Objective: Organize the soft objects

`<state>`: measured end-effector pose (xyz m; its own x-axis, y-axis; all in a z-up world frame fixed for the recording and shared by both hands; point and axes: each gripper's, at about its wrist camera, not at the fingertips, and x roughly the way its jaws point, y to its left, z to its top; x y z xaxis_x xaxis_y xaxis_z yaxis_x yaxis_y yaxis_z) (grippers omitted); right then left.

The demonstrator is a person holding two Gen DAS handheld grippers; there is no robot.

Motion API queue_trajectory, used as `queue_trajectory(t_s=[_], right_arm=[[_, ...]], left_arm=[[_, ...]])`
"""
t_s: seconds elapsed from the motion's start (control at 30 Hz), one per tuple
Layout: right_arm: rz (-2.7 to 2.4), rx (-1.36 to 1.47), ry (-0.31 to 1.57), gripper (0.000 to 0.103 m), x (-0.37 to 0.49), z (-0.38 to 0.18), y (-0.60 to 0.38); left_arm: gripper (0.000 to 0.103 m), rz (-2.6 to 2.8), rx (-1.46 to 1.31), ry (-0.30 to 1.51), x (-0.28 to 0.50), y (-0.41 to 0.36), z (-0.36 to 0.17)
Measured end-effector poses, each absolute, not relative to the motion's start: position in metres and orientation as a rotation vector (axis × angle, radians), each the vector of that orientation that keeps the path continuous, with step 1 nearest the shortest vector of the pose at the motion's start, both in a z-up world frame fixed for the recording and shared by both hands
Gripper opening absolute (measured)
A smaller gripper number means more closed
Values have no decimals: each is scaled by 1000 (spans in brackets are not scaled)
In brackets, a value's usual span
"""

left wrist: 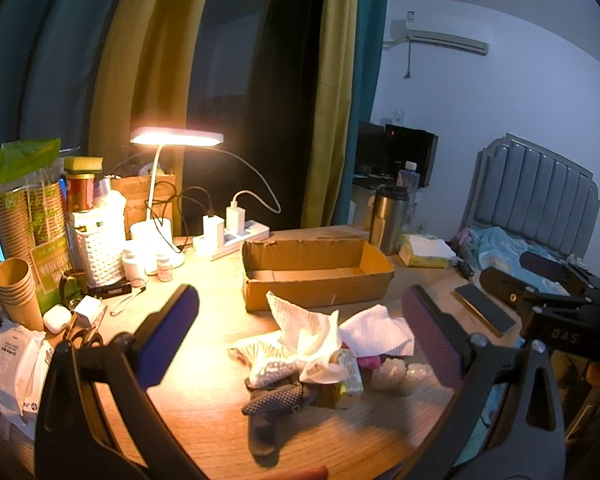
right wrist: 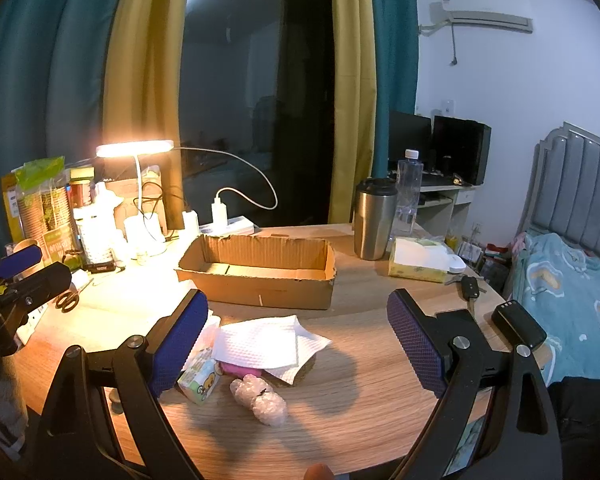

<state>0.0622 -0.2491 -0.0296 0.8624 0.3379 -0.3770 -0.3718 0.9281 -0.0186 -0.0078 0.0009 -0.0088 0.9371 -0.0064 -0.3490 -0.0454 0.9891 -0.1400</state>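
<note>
Right wrist view: both grippers gape empty; paper towel (right wrist: 260, 344) before cardboard box (right wrist: 256, 276) looks limp, so pinch its corner.

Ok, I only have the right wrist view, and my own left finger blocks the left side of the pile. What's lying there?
Observer: A dark dotted sock lies at the pile's near edge, on the table.
Operator: Anything behind it?
Observer: A crumpled white paper towel stands up just beyond it, in front of the cardboard box.
Operator: Is the left gripper holding anything?
Observer: No. The left gripper is wide open, with nothing between its fingers.
</note>
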Motion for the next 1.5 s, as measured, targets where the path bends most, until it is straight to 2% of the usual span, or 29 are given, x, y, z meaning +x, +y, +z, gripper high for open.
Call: queue_trajectory(t_s=[1.5], right_arm=[[374, -98, 383, 94, 62, -28, -246]], left_arm=[[102, 19, -154, 359, -13, 3, -9]])
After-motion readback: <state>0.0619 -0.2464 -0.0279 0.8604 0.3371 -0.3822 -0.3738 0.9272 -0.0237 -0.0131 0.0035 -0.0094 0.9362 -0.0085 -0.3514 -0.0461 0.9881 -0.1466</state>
